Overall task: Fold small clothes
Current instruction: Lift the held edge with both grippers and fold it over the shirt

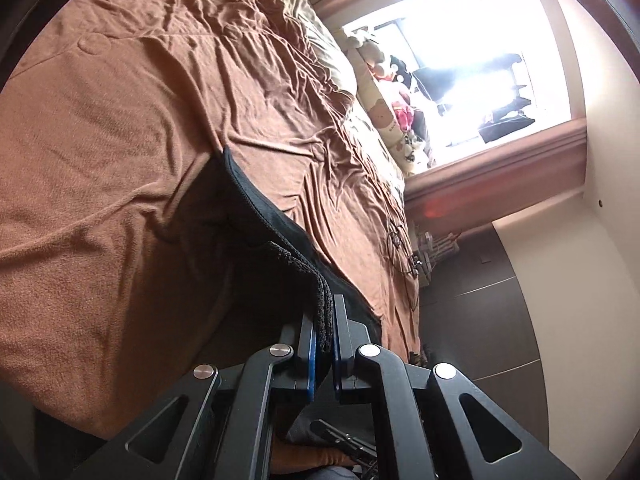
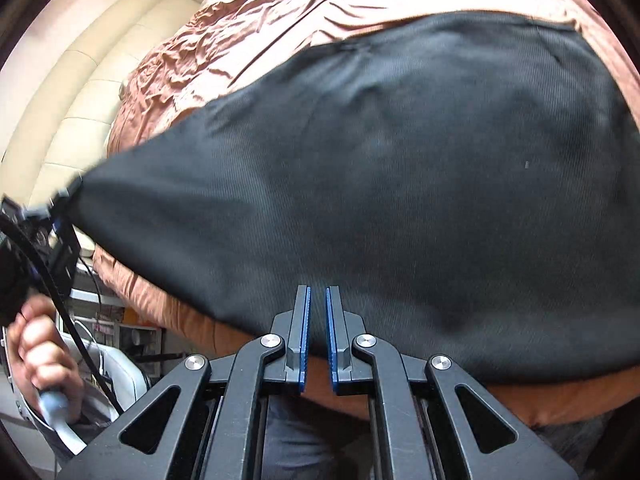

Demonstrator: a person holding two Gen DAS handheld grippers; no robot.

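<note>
A black ribbed garment [image 2: 400,160] lies spread over the brown bed cover [image 2: 280,20]. Its left corner is lifted and drawn to a point. My left gripper [image 2: 70,194] is shut on that corner, with a person's hand [image 2: 40,352] on its handle. In the left wrist view the garment [image 1: 256,216] hangs from my left gripper [image 1: 324,308], and several layers of its hem are pinched between the blue pads. My right gripper [image 2: 318,290] is shut at the garment's near edge, and dark cloth shows in the narrow gap between its pads.
The brown cover [image 1: 120,120] is wrinkled across the bed. A bear-print pillow [image 1: 384,120] and soft toys sit under a bright window [image 1: 480,60]. A cable [image 1: 400,248] lies near the bed's edge. A cream padded headboard [image 2: 80,80] rises at the left.
</note>
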